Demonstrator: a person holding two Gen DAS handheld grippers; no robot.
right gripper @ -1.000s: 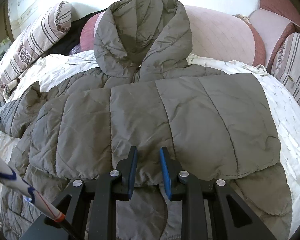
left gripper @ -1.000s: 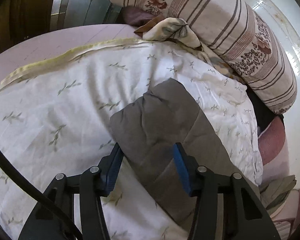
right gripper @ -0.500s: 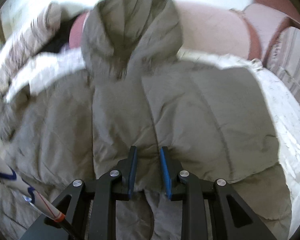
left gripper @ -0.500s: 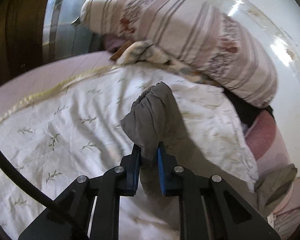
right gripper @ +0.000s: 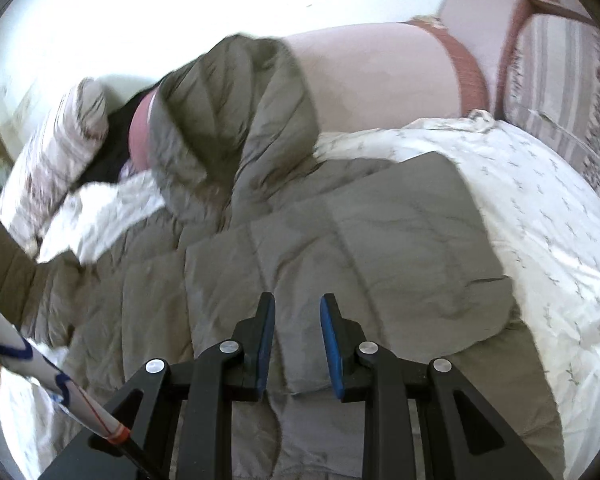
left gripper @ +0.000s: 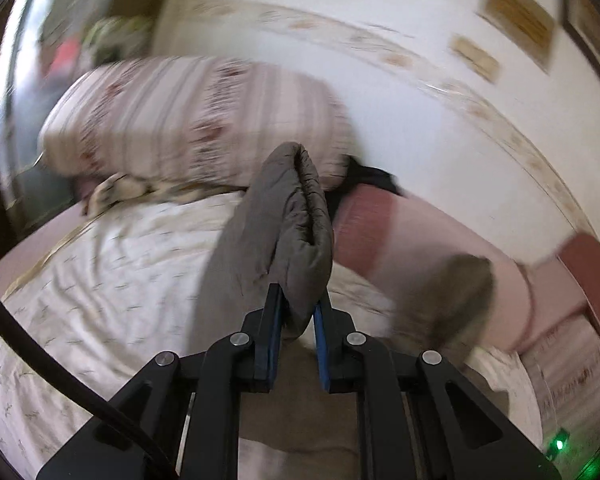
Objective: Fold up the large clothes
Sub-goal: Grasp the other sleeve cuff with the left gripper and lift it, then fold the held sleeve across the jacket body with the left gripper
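Above bed (left gripper: pixel 100 280), jacket sleeve (left gripper: pixel 288 220) between left hand-held gripper (left gripper: pixel 297 300) pads

Left gripper (left gripper: pixel 296 308): matte black linkage arms, angular, with triangular cut-outs; four round silver pivot screws in row across linkage; blue pads lining inner faces of both fingers (left gripper: pixel 275 320). Thick black cable (left gripper: pixel 60 368) sweeping across lower-left of left wrist view. Small green light glowing at its lower-right.

Right gripper (right gripper: pixel 298 312): same black build, same four silver screws, blue pads. White rod (right gripper: pixel 40 368) with blue markings and red-orange band at lower left.
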